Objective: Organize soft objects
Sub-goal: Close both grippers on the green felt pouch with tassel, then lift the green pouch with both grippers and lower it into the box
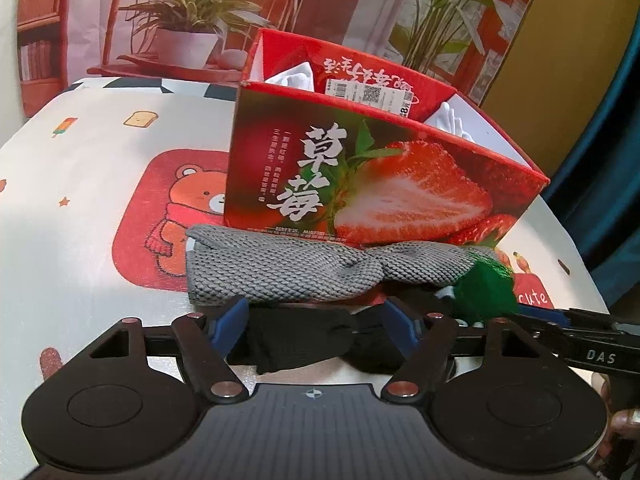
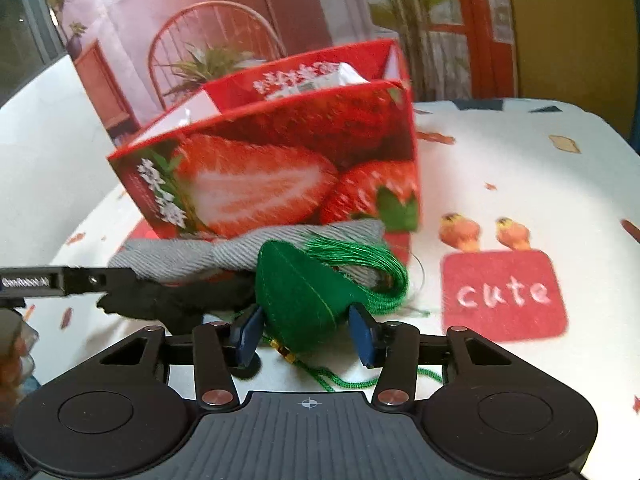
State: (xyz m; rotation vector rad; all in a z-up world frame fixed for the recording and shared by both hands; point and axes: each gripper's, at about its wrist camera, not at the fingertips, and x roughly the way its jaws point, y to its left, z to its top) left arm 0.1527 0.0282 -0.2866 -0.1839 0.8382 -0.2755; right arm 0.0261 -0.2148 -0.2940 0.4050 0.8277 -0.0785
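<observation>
A red strawberry box stands on the table, with white cloth inside. A grey knitted cloth lies against its front. A black cloth lies between the open fingers of my left gripper. A green stuffed pouch with a green tassel sits between the fingers of my right gripper, which are open around it and close to its sides. The pouch also shows in the left wrist view, and the black cloth in the right wrist view.
The table has a white cartoon-print cover with a red "cute" patch. A printed backdrop with plants and a chair stands behind the box. A green cord trails under the right gripper.
</observation>
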